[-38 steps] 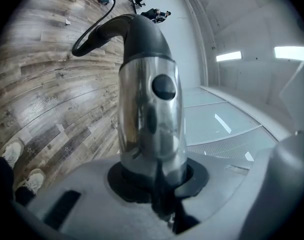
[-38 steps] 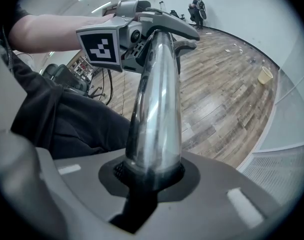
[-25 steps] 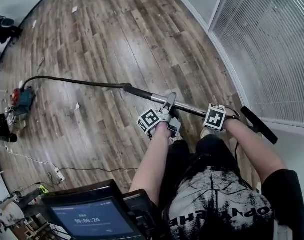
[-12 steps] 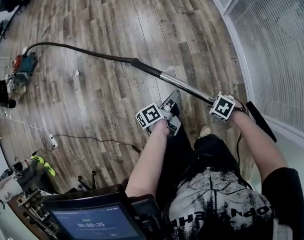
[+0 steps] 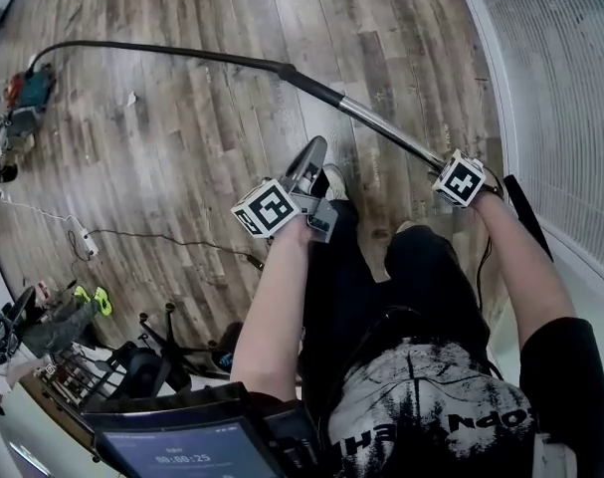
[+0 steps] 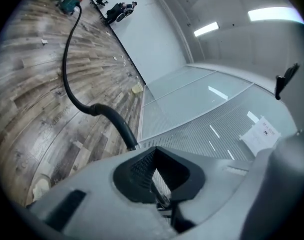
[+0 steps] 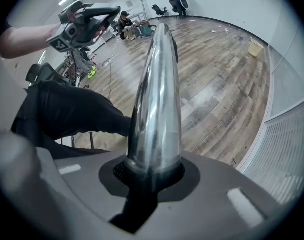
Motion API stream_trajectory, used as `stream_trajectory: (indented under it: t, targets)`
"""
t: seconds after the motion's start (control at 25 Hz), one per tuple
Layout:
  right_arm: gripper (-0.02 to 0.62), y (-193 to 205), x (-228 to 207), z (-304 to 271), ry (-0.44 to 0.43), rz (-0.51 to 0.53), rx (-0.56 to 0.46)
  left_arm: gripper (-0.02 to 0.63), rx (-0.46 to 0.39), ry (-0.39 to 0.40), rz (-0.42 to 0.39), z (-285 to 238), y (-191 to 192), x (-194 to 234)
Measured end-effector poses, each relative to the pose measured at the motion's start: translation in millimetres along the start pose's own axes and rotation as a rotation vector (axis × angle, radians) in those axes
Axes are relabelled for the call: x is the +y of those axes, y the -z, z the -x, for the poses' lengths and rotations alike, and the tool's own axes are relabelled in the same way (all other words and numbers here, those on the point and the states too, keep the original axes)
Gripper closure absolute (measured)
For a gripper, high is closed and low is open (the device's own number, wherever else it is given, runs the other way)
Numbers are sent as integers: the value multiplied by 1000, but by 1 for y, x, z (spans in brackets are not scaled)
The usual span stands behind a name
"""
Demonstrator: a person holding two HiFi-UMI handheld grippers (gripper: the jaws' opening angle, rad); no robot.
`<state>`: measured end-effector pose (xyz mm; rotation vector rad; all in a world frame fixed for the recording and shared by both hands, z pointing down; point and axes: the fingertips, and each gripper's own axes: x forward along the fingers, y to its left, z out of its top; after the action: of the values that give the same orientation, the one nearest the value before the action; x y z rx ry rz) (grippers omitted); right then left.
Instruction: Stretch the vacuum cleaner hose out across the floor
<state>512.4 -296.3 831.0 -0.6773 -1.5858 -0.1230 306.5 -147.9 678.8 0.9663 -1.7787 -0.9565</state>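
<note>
R gripper point(image 7: 150, 176) clamped on shiny chrome tube point(image 7: 154, 94), L gripper point(image 6: 156, 178) just snapped closed, empty, slim black hose point(image 5: 162, 52) curving toward 10 o'clock over wood-plank floor point(image 5: 202, 147)

The floor point(image 5: 202, 118) is wood-look plank in mixed brown and grey, glossy under the overhead light, with a few small white scraps point(image 5: 130, 98) lying on it. A white power strip point(image 5: 81, 239) lies near the left edge, and a thin black cable point(image 5: 172, 239) runs across the boards beside it. On the right, fine horizontal blinds point(image 5: 570, 88) cover a white-framed glass wall, and a sheet of paper point(image 6: 264, 134) hangs on them. A plain white wall point(image 6: 157, 34) with a dark baseboard closes the far side. Two strip lights point(image 6: 206, 29) glow overhead. A pale yellow bin point(image 7: 255, 46) stands close to the wall.
</note>
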Motion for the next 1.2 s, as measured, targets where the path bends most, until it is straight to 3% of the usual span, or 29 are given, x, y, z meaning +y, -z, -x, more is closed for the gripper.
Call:
stream_trajectory:
  t: [0.56, 0.72, 0.92, 1.0, 1.2]
  targets:
    - [517, 123, -70, -230, 25, -17, -93, 607, -187, -119, -337, 35, -51, 176]
    - [523, 153, -98, -295, 23, -46, -139, 607, -248, -190, -410, 50, -49, 221]
    - [531, 170, -115, -346, 28, -31, -135, 607, -271, -298, -481, 72, -39, 243]
    - [531, 178, -118, -365, 28, -18, -135, 607, -254, -301, -487, 71, -22, 244]
    - [532, 187, -122, -405, 8, -19, -173, 607, -46, -164, -598, 18, 34, 210]
